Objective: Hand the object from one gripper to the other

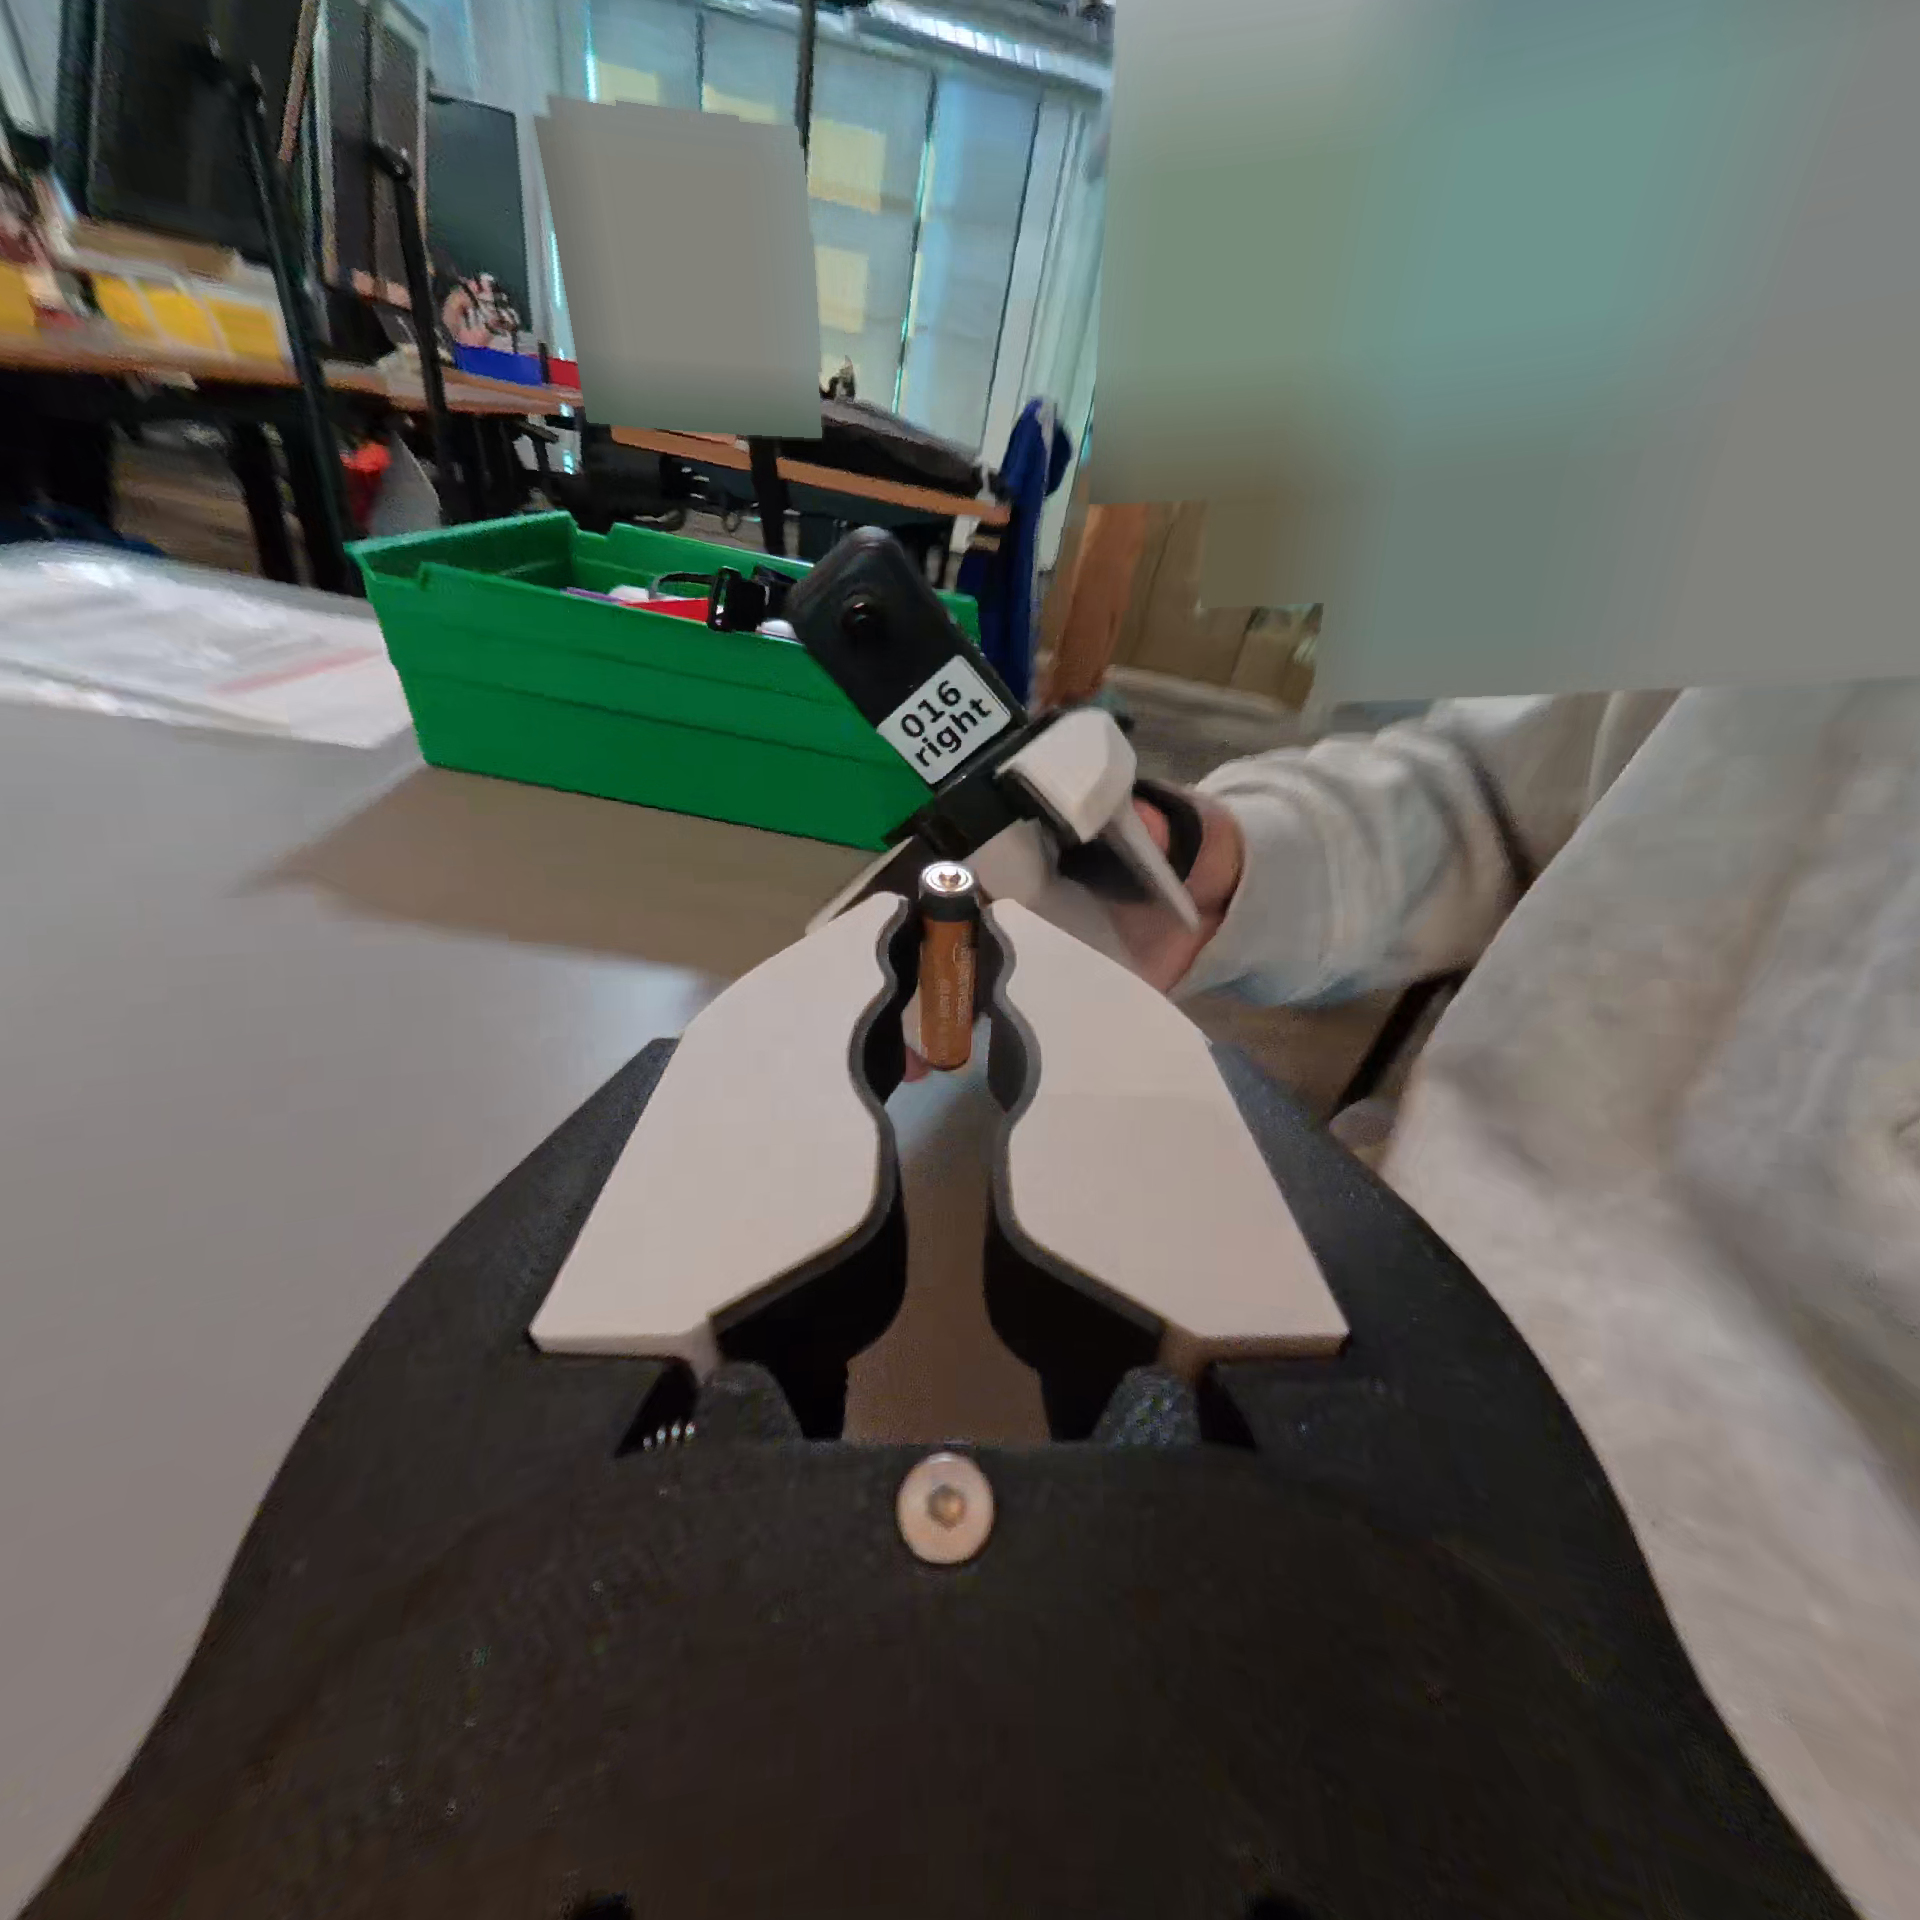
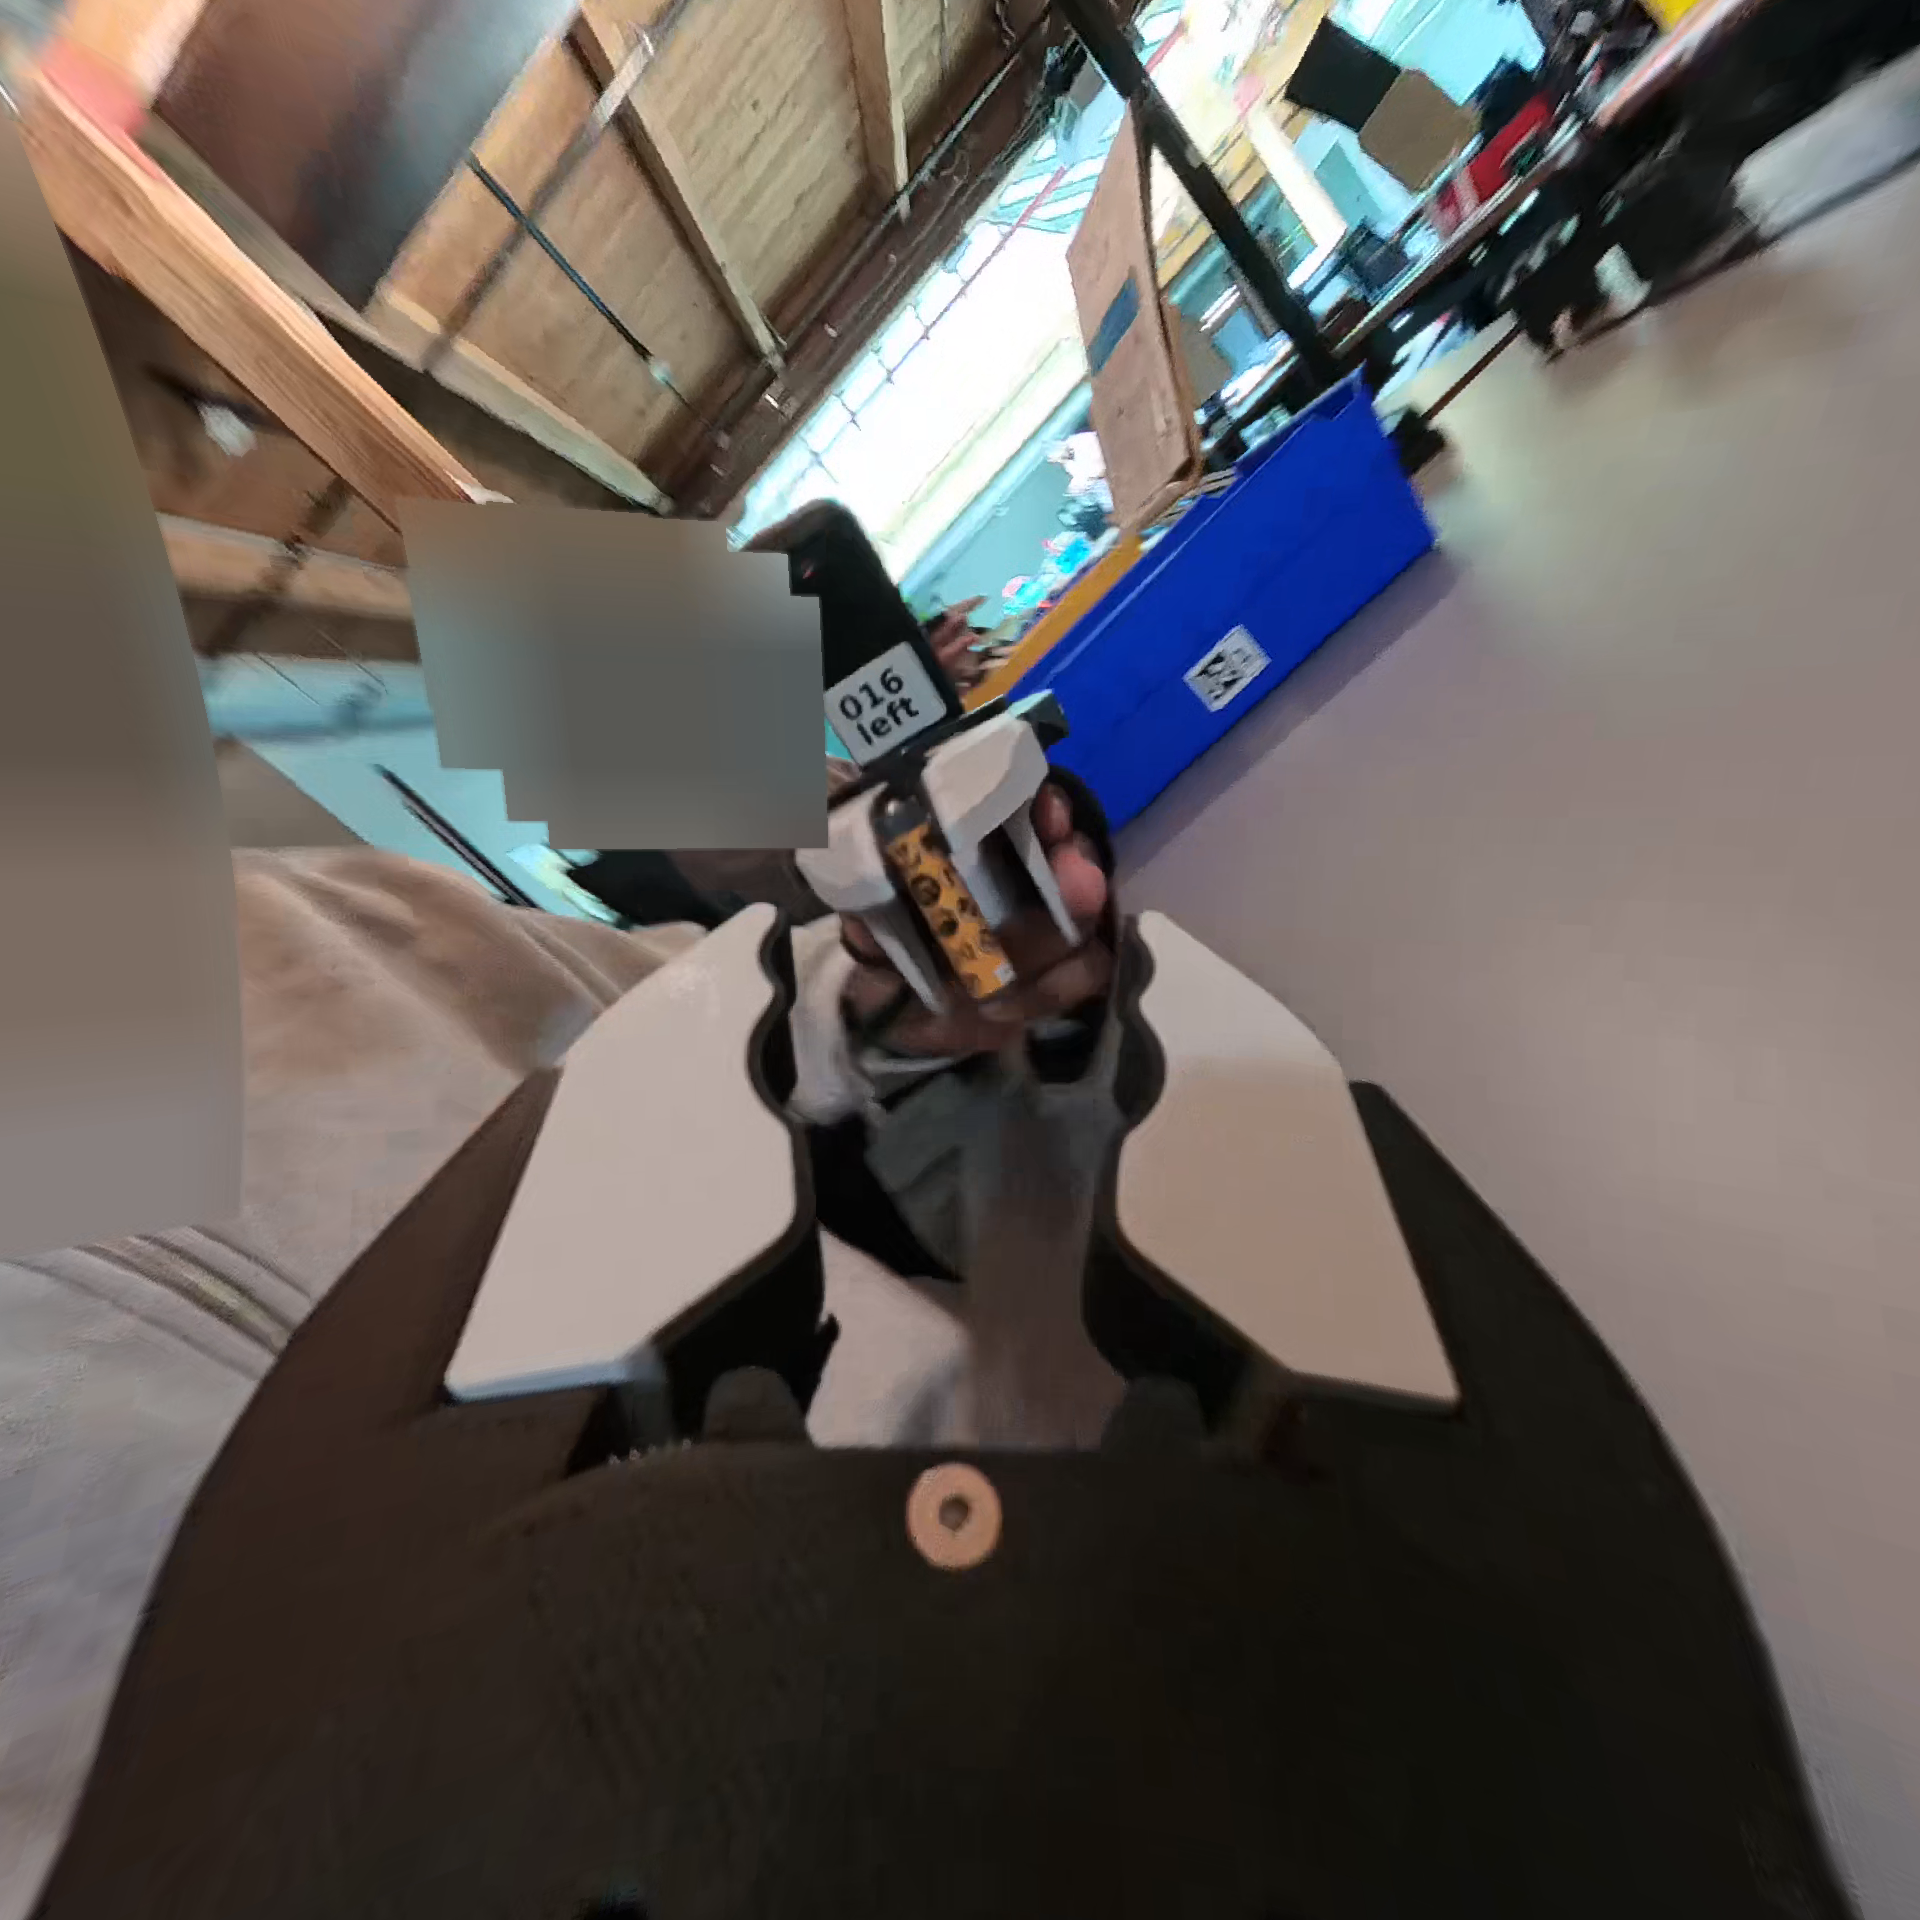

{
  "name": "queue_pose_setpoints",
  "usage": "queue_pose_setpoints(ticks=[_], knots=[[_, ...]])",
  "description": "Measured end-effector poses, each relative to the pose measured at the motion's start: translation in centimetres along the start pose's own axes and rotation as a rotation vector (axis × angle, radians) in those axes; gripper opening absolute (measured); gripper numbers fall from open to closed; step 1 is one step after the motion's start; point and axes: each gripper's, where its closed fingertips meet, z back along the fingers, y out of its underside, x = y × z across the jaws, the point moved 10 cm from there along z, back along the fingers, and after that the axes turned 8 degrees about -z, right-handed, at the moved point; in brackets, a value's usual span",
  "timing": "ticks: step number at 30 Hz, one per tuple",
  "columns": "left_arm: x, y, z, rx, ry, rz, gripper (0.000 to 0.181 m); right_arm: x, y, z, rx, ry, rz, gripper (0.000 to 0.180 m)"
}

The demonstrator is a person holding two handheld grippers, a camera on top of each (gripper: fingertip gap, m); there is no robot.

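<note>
A copper and black battery point(image 1: 948, 977) stands upright between the white fingers of my left gripper point(image 1: 943, 920), which is shut on it above the table. In the right wrist view the same battery point(image 2: 951, 912) shows orange and black in the left gripper point(image 2: 940, 883), held in a hand. My right gripper point(image 2: 951, 940) is open and empty, its fingers spread wide, pointing at the battery from a short way off. In the left wrist view the right gripper point(image 1: 1039, 831) sits just behind the battery, apart from it.
A green bin point(image 1: 644, 686) with several small items stands on the grey table point(image 1: 260, 1039) behind the grippers. A blue bin point(image 2: 1236, 613) stands on the table in the right wrist view. A person's light sleeves point(image 1: 1382, 852) are at the right.
</note>
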Motion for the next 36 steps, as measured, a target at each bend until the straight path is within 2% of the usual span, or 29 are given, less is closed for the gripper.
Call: queue_pose_setpoints(ticks=[4,7,15,18,21,22,24,26,31,36], knots=[[1.7,0.7,0.8,-0.102,0.043,0.32,0.009,0.8,-0.3,0.3,0.042,0.137,0.371,0.05],[2.0,1.0,0.8,-0.103,0.068,0.406,0.009,1.5,0.0,0.0,0.084,0.183,0.511,0.041],[0.5,0.7,-0.3,-0.005,0.101,0.237,0.009,1.5,0.9,-0.8,0.164,0.164,0.489,0.02],[0.2,0.6,-0.4,-0.001,0.119,0.228,0.009,1.6,1.2,-1.0,0.18,0.155,0.493,0.011],[0.2,0.7,-0.5,-0.008,0.122,0.234,0.009,1.7,1.3,-1.1,0.18,0.166,0.509,0.011],[0.2,0.7,-0.5,-0.014,0.107,0.228,0.016,1.8,1.2,-1.0,0.17,0.161,0.507,0.011],[0.2,0.5,-0.6,-0.049,0.068,0.204,0.048,1.8,0.8,-0.7,0.126,0.145,0.484,0.011],[0.2,0.4,-0.6,-0.067,0.044,0.189,0.06,1.8,0.3,-0.1,0.074,0.135,0.466,0.011],[0.6,0.7,-0.5,-0.073,0.034,0.226,0.062,1.9,-1.0,1.2,-0.01,0.132,0.465,0.01],[0.9,0.8,-0.3,-0.094,0.029,0.267,0.062,1.9,-1.1,1.3,0.003,0.145,0.487,0.011]])
